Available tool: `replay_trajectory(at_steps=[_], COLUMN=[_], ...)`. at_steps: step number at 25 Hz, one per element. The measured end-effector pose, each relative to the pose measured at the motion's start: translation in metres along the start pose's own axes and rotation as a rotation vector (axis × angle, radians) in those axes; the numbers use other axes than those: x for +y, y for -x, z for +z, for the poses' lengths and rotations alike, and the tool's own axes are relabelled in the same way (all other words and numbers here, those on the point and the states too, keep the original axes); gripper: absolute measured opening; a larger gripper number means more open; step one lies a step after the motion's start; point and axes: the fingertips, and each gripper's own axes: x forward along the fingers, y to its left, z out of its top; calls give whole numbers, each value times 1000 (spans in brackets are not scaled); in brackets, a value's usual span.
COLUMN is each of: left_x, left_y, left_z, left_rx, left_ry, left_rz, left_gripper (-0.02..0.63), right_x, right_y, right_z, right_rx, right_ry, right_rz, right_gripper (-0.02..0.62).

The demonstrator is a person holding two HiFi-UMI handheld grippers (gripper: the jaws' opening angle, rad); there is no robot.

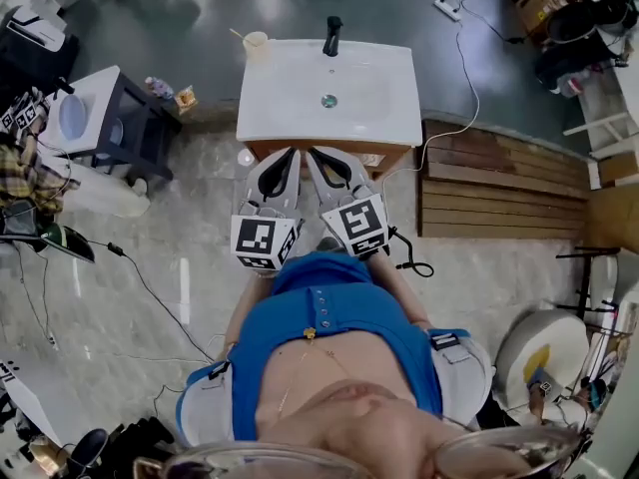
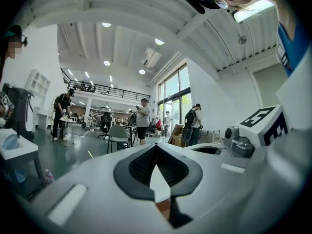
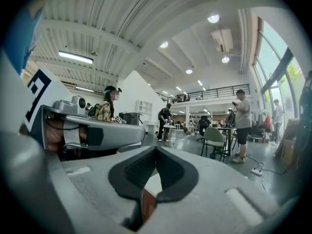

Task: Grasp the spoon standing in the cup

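Note:
A pale cup [image 1: 257, 45] stands on the back left corner of the white sink counter [image 1: 379, 108]. A thin spoon handle [image 1: 238, 35] sticks out of it, leaning left. My left gripper [image 1: 291, 153] and right gripper [image 1: 314, 155] are held side by side close to the body. They point at the counter's front edge, well short of the cup. Both are shut, tips together, with nothing between them. In the left gripper view, the left gripper [image 2: 156, 148] looks up into the hall; so does the right gripper [image 3: 156, 150] in its own view. Neither of those views shows the cup.
A black faucet [image 1: 331, 36] and a drain [image 1: 328, 100] sit on the counter. A wooden pallet [image 1: 499, 183] lies on the right, and a dark side table [image 1: 95, 113] stands on the left. Cables run over the floor. Several people and a chair [image 2: 117, 134] are in the hall.

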Motion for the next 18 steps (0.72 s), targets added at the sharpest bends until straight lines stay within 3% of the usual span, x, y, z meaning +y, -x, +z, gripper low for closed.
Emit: replay_trajectory(at_steps=[8,18], left_x=[0,21], left_y=[-55,-75], left_z=[-3,-11], left_rx=[-10,8], left_ry=[9,27], left_rz=[23,53], left_gripper=[2,2], right_x=[-54,-71], right_y=[-14,-39], right_z=[-6,-16], right_rx=[1,21], right_ry=[1,-19], right_rz=[12,30], right_gripper=[3,2])
